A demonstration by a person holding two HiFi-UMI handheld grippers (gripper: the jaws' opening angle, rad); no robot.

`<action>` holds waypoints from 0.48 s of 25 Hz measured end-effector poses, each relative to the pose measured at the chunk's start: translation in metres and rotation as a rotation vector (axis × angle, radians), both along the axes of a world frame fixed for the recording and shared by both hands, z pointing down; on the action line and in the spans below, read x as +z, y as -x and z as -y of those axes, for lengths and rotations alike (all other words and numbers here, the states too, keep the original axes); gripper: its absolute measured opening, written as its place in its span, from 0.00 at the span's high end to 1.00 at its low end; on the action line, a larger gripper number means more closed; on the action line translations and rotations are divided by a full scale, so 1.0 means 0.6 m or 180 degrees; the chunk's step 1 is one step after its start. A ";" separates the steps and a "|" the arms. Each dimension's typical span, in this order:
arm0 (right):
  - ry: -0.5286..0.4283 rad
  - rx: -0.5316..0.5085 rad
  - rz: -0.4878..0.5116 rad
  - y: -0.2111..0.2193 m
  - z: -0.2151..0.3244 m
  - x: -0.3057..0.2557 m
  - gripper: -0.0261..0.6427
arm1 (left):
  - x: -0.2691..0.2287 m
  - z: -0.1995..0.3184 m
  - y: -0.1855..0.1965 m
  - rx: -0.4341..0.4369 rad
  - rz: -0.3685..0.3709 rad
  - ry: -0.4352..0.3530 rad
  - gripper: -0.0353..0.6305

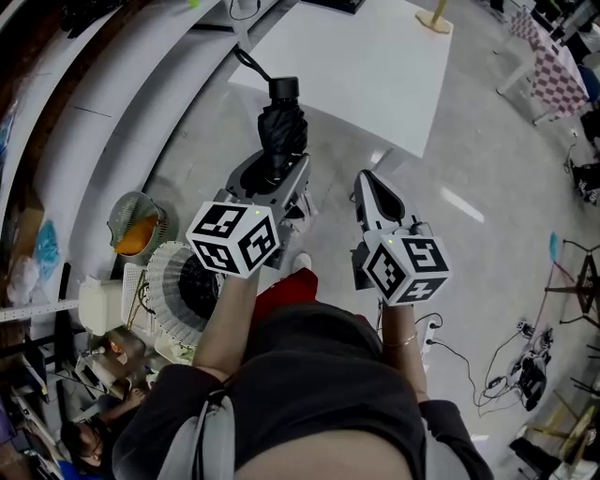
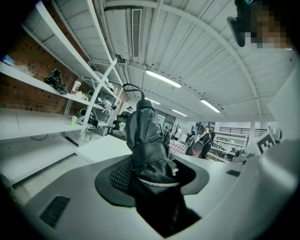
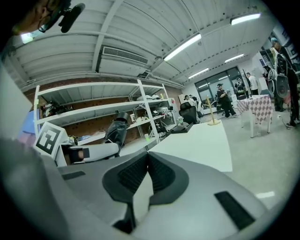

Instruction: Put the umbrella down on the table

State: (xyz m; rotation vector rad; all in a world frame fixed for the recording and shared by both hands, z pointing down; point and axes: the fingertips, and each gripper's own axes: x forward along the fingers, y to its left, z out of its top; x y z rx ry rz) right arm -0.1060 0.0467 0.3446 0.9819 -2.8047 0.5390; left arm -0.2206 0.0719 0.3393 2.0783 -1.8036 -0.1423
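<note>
A folded black umbrella (image 1: 281, 127) in its sleeve stands upright between the jaws of my left gripper (image 1: 278, 173), handle end up, with a wrist loop at the top. In the left gripper view the umbrella (image 2: 147, 140) fills the space between the pads, which are shut on its lower part. My right gripper (image 1: 367, 183) is beside it to the right, shut with nothing held; its pads (image 3: 136, 173) meet at the tips. The white table (image 1: 356, 66) lies ahead of both grippers. In the right gripper view the umbrella (image 3: 116, 132) shows at the left and the table (image 3: 197, 140) ahead.
A wooden stand (image 1: 434, 19) sits at the table's far edge. White shelving (image 1: 84, 103) runs along the left. On the floor at the left are a round fan (image 1: 183, 281) and a basket with something orange (image 1: 139, 227). A checked cloth table (image 1: 553, 70) is far right.
</note>
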 end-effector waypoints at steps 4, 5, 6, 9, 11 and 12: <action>0.0001 0.0026 -0.0052 0.043 0.028 0.004 0.93 | 0.001 0.036 0.046 0.0022 -0.0046 -0.0028 0.61; 0.0004 0.0038 -0.0067 0.051 0.033 0.005 0.93 | 0.002 0.042 0.055 0.0030 -0.0054 -0.0033 0.61; 0.0007 0.0049 -0.0081 0.058 0.038 0.007 0.93 | 0.002 0.047 0.063 0.0037 -0.0061 -0.0033 0.61; 0.0010 0.0095 -0.0114 0.070 0.052 0.009 0.93 | 0.005 0.063 0.082 0.0055 -0.0082 -0.0025 0.61; 0.0017 0.0156 -0.0129 0.070 0.062 0.011 0.93 | 0.008 0.075 0.087 0.0086 -0.0093 -0.0012 0.62; 0.0028 0.0191 -0.0136 0.068 0.067 0.014 0.93 | 0.011 0.081 0.088 0.0107 -0.0095 -0.0002 0.61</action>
